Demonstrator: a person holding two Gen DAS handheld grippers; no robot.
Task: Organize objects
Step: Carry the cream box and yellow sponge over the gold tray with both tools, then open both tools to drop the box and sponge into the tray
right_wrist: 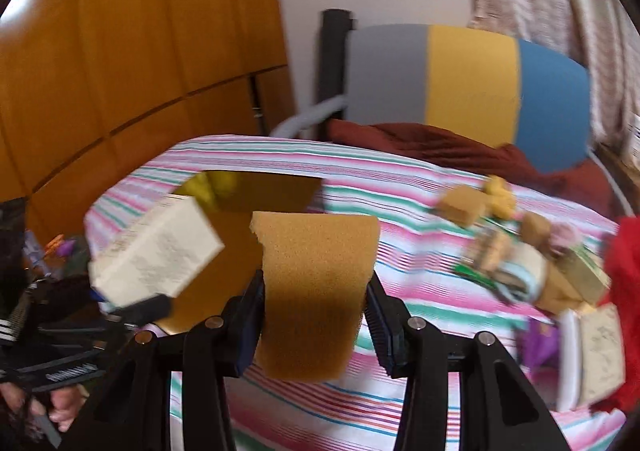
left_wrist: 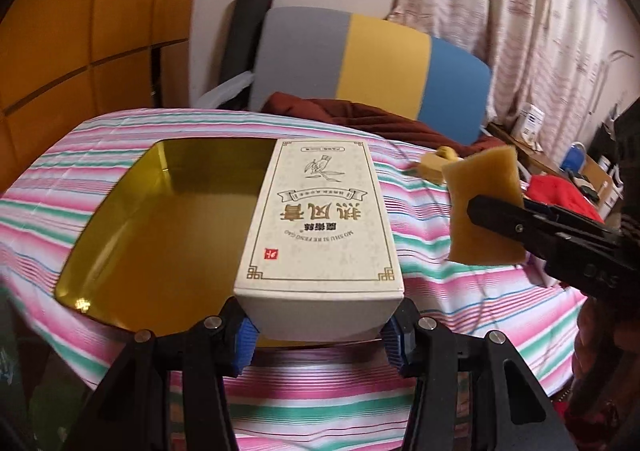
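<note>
My left gripper [left_wrist: 320, 335] is shut on a cream printed box [left_wrist: 320, 219], held over the right part of a shiny gold tray [left_wrist: 160, 219] on the striped table. The box also shows in the right wrist view [right_wrist: 156, 255], with the tray [right_wrist: 240, 195] behind it. My right gripper [right_wrist: 316, 315] is shut on a tan sponge [right_wrist: 316, 291], held above the table near the tray's right edge. In the left wrist view the sponge [left_wrist: 484, 207] and the right gripper [left_wrist: 504, 219] hang to the right of the box.
A pile of small items [right_wrist: 520, 251] with another sponge [right_wrist: 460, 205] lies at the table's right. A second cream box [right_wrist: 600, 355] and red cloth [right_wrist: 624, 291] are at the right edge. A chair [left_wrist: 368, 63] with dark red fabric [left_wrist: 360, 115] stands behind the table.
</note>
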